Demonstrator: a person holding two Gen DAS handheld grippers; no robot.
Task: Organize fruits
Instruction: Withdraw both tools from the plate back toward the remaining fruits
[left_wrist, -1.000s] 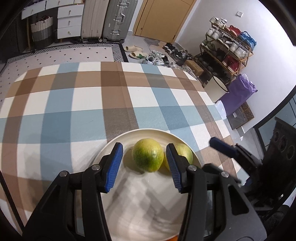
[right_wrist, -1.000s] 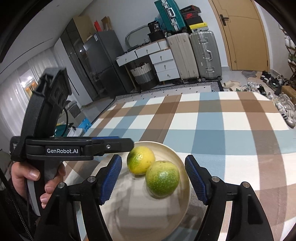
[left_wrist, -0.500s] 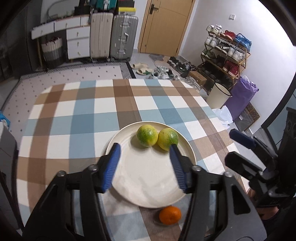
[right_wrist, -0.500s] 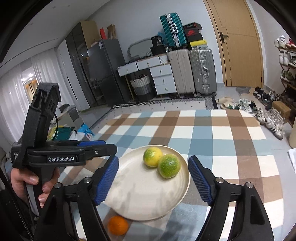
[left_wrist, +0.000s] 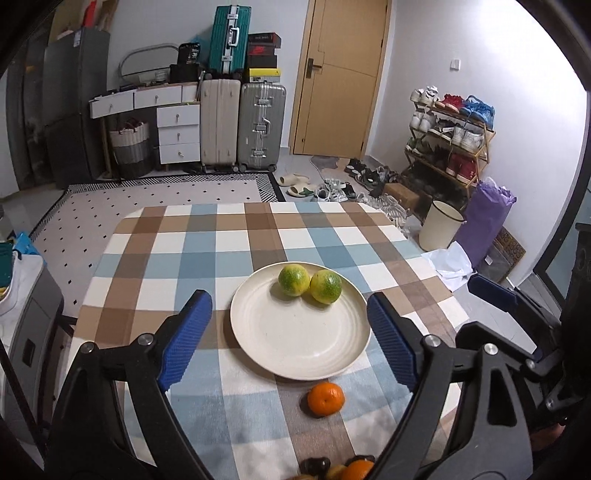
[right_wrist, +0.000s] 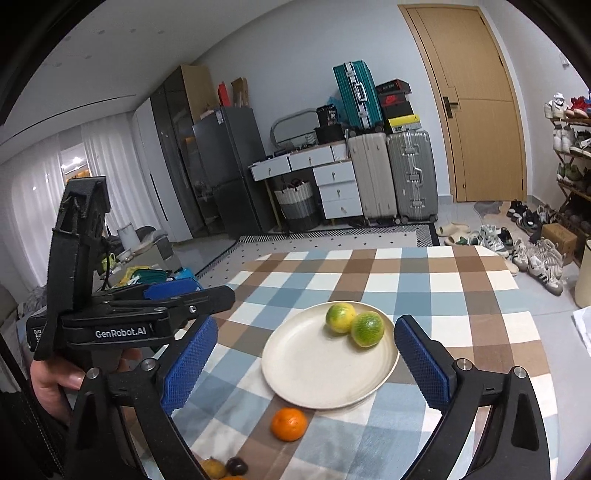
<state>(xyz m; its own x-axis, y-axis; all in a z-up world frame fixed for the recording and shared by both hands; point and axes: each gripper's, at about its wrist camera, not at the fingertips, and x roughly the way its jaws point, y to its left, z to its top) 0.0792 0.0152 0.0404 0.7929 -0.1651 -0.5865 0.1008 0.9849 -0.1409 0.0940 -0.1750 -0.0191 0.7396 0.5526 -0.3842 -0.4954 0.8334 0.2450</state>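
A cream plate sits on the checked tablecloth and holds two green-yellow citrus fruits, touching at its far side; they also show in the right wrist view. An orange tangerine lies on the cloth just in front of the plate. My left gripper is open and empty, held above and behind the plate. My right gripper is open and empty too. The left gripper's body shows at the left of the right wrist view.
More fruit lies at the table's near edge: an orange one, a yellow one and a dark one. The table's edges drop to the floor. Suitcases, drawers and a shoe rack stand beyond.
Both grippers have pulled back and up from the plate. The left gripper has opened wider. The tangerine and the fruit at the near edge have come into view.
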